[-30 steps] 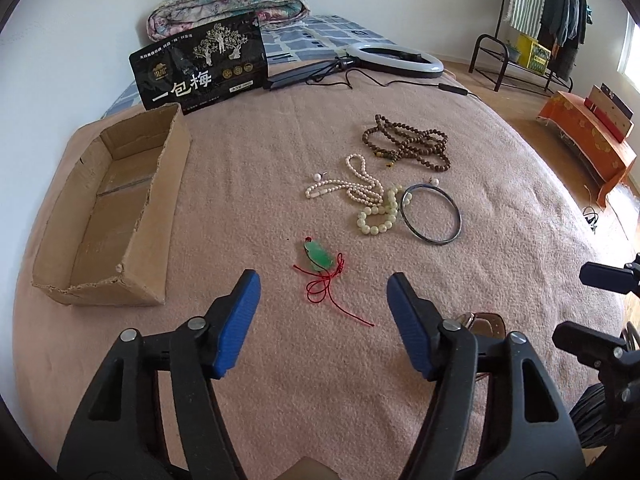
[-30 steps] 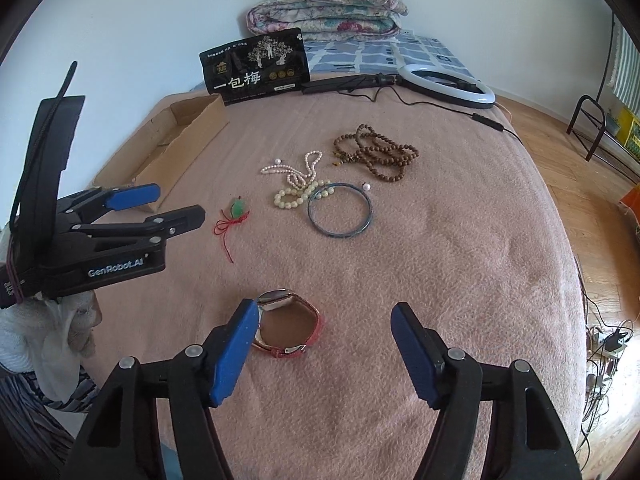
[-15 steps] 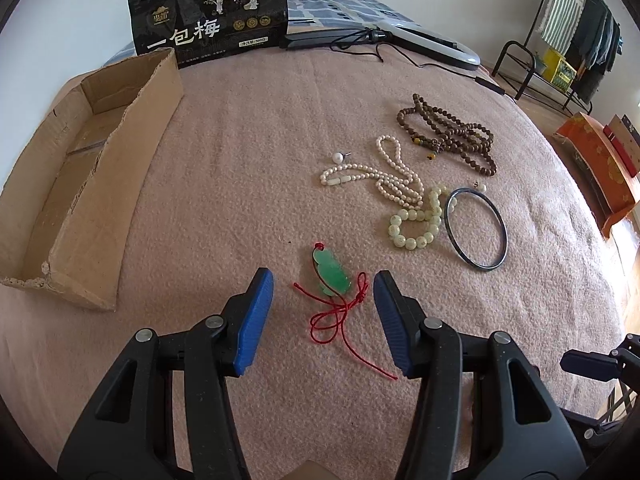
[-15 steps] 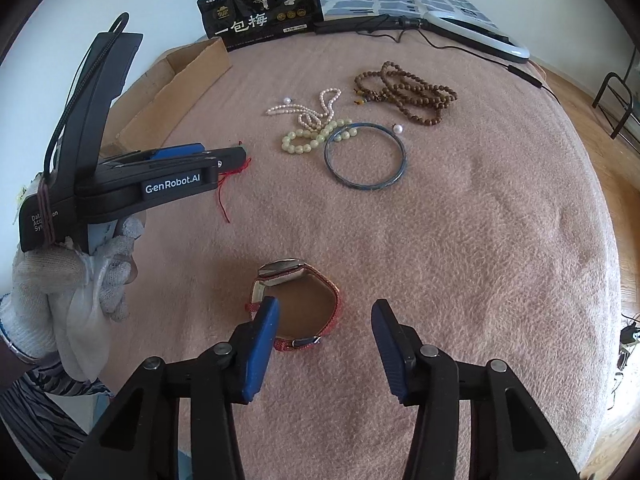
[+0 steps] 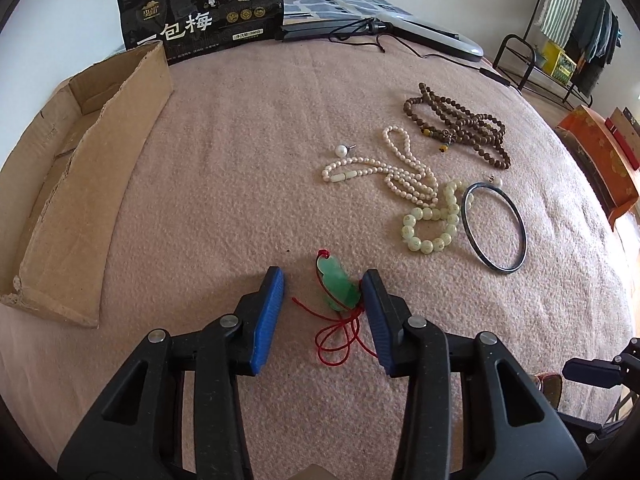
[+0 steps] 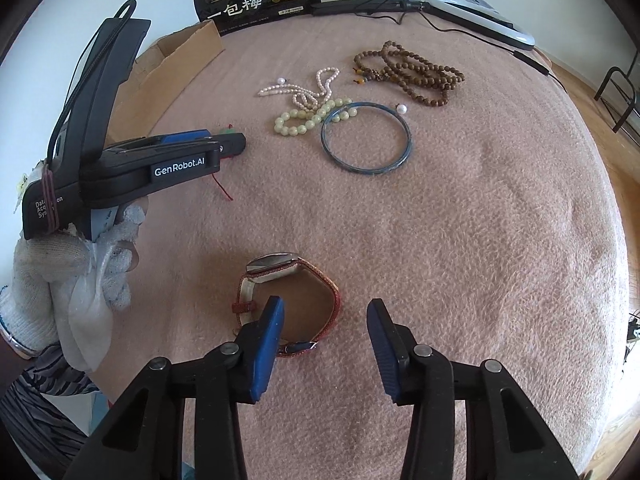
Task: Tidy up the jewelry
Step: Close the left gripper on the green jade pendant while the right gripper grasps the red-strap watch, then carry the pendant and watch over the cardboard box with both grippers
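Both grippers point steeply down. The left gripper (image 5: 323, 280), held in a white-gloved hand (image 6: 76, 268), has closing jaws, as does the right gripper (image 6: 326, 312).

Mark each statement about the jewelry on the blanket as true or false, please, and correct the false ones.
1. The green pendant lies between the left gripper fingers. True.
2. The cardboard box already holds the brown bead strand. False: the brown bead strand lies on the blanket; no jewelry shows in the box.
3. The right gripper is at the watch. True.
4. The dark bangle hangs on a gripper finger. False: it lies flat on the blanket.
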The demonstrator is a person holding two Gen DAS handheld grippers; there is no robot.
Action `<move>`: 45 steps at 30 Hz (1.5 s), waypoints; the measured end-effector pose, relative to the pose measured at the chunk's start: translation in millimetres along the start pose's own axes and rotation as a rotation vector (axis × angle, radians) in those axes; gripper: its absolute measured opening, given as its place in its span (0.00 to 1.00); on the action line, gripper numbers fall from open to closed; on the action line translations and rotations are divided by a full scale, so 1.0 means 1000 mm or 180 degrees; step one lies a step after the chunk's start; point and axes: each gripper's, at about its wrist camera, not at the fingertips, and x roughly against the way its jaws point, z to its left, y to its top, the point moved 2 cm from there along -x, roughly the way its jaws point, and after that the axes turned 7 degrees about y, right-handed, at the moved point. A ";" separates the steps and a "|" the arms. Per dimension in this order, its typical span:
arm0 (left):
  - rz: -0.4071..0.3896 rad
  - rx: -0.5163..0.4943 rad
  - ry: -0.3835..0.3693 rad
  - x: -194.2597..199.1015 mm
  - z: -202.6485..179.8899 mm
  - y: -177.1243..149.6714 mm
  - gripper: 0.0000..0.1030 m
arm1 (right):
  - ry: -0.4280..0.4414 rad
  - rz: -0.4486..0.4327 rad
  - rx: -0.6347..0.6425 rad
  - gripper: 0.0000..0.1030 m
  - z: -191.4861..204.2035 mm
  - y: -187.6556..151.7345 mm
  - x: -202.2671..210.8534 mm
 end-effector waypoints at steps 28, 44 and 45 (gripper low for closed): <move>-0.0149 -0.0087 -0.0144 0.011 0.005 -0.002 0.04 | -0.0080 -0.0134 -0.0231 0.05 -0.018 0.008 0.008; -0.0229 -0.0300 -0.0064 0.001 -0.005 -0.002 0.03 | -0.0109 -0.0164 -0.0124 0.05 -0.010 0.007 0.012; -0.0227 -0.0264 -0.0087 0.002 -0.003 -0.002 0.03 | -0.0115 -0.0180 -0.0120 0.05 -0.009 0.007 0.013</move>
